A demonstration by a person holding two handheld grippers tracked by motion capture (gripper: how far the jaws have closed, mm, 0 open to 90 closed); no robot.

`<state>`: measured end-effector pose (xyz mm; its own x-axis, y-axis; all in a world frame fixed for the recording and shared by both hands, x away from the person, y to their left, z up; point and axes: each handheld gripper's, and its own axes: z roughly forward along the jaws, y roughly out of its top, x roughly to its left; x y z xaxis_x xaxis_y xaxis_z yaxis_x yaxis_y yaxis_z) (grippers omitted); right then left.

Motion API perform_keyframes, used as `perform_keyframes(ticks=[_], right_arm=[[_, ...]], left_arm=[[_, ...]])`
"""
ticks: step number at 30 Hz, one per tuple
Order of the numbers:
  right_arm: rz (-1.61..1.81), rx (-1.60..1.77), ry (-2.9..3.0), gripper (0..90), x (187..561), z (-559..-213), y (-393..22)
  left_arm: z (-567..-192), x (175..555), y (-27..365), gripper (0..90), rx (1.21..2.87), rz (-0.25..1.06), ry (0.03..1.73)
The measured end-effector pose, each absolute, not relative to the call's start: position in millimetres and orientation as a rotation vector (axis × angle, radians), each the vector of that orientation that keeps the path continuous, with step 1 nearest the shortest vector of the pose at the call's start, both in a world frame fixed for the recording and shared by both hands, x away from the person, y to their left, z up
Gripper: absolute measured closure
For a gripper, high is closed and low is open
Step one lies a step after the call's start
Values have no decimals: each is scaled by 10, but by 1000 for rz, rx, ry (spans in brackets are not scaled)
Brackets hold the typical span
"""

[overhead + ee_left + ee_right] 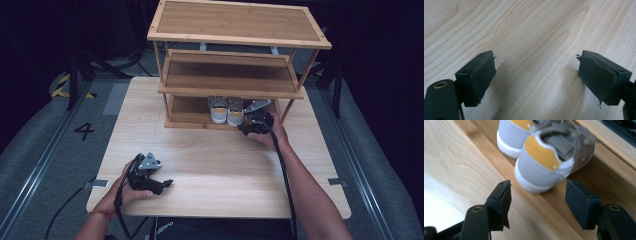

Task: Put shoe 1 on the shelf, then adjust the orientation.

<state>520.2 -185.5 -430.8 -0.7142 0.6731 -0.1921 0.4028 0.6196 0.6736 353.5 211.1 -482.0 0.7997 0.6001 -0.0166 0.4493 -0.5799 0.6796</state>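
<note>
While the left gripper (167,183) rests wide open on the table (215,160), the right gripper (537,197) gapes behind two shoes (549,162). They sit side by side on the rack's (230,85) bottom shelf.

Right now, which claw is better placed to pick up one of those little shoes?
The right claw: open, it faces the heel of the nearer grey-and-yellow shoe on the rack's bottom shelf. The left claw, also open, rests far back over the bare table.

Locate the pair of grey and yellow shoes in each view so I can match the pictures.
High view: shoes on the rack's bottom shelf, just left of the right claw.
Right gripper view: shoes top centre, beyond the open jaws.
Left gripper view: bare tabletop between open jaws.
Shared landmark: the bottom shelf.
</note>
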Motion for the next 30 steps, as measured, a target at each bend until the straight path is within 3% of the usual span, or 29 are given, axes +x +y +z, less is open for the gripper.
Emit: perform_keyframes(ticks=[30], right_arm=[[766, 726, 2548, 318, 4423, -4287, -2392]], left_arm=[[-4822, 3544, 2111, 144, 2285, 276, 767]])
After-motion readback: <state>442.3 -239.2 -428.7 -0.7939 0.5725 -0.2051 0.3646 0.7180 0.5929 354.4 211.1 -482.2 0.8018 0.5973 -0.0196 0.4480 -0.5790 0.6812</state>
